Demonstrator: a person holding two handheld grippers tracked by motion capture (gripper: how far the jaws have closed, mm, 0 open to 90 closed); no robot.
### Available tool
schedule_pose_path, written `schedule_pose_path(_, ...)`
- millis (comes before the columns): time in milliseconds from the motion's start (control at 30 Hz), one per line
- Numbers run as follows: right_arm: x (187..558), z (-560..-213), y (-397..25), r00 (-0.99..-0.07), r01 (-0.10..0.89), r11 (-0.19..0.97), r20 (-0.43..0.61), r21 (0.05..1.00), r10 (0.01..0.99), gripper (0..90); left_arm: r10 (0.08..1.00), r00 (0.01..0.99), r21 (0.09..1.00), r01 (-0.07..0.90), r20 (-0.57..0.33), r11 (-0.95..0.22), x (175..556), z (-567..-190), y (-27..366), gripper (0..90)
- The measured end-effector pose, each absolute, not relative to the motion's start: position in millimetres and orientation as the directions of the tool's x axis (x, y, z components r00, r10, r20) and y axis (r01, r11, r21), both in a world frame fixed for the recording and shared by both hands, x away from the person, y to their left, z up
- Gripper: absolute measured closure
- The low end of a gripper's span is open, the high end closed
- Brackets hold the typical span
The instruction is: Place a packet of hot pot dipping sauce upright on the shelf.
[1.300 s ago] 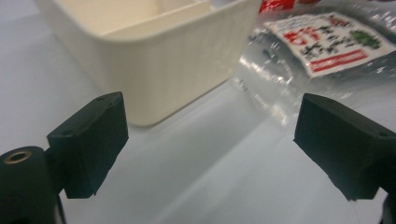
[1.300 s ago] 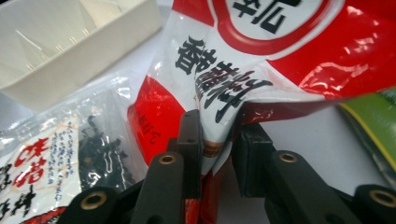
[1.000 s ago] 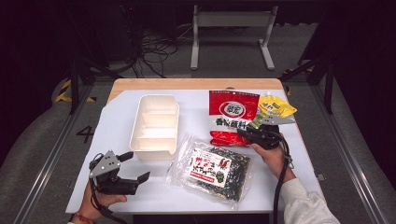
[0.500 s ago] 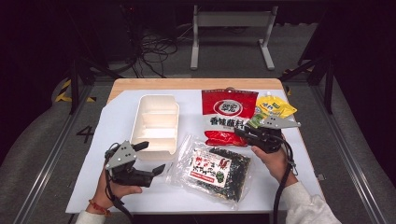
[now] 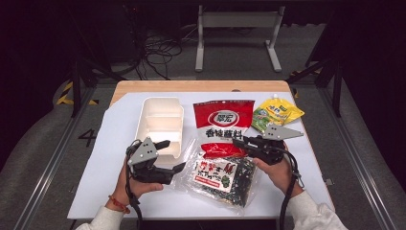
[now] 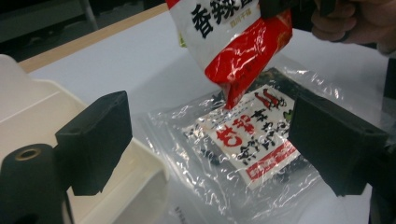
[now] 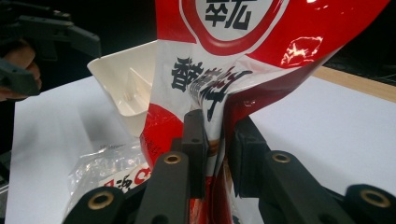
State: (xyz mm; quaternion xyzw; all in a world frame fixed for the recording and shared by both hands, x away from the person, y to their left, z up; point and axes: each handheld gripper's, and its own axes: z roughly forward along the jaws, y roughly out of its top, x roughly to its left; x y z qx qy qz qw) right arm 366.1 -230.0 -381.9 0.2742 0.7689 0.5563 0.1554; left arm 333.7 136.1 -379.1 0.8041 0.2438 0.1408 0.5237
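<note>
A red and white snack bag (image 5: 222, 125) is lifted off the table, and my right gripper (image 5: 241, 143) is shut on its lower edge (image 7: 215, 140). Under it lies a clear plastic bag of dark seaweed snacks (image 5: 221, 176) with a red and white label (image 6: 243, 135). My left gripper (image 5: 173, 156) stands open by the near corner of the white divided tray (image 5: 160, 124), its jaws wide apart with the clear bag seen between them. The red bag (image 6: 233, 42) hangs above that clear bag in the left gripper view.
A yellow and green pouch (image 5: 276, 112) lies at the table's far right, beyond the right hand. The white sheet (image 5: 107, 158) covers the wooden table (image 5: 201, 86). Metal rails run along both sides on the floor.
My left gripper has moved right and forward, from the table's near left edge to the tray's near corner. The right gripper has raised the red bag.
</note>
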Motion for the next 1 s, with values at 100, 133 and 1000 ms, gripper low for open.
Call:
schedule_pose_path(100, 364, -382, -226, -0.813, 0.241, 0.233, 0.064, 0.942, 0.579, 77.9, 0.536, 0.843, 0.912, 0.258, -0.05, -0.319, 340, -377, 125, 17.2)
schedule_pose_path(133, 364, -383, -225, -0.812, 0.242, 0.232, 0.065, 0.942, 0.58, 77.9, 0.533, 0.844, 0.911, 0.264, -0.059, -0.318, 342, -376, 121, 17.5)
schedule_pose_path(1000, 345, -378, -199, -0.881, 0.157, 0.254, 0.02, 0.954, 0.472, 77.8, 0.468, 0.879, 0.923, 0.254, -0.095, -0.29, 362, -374, 97, 52.0)
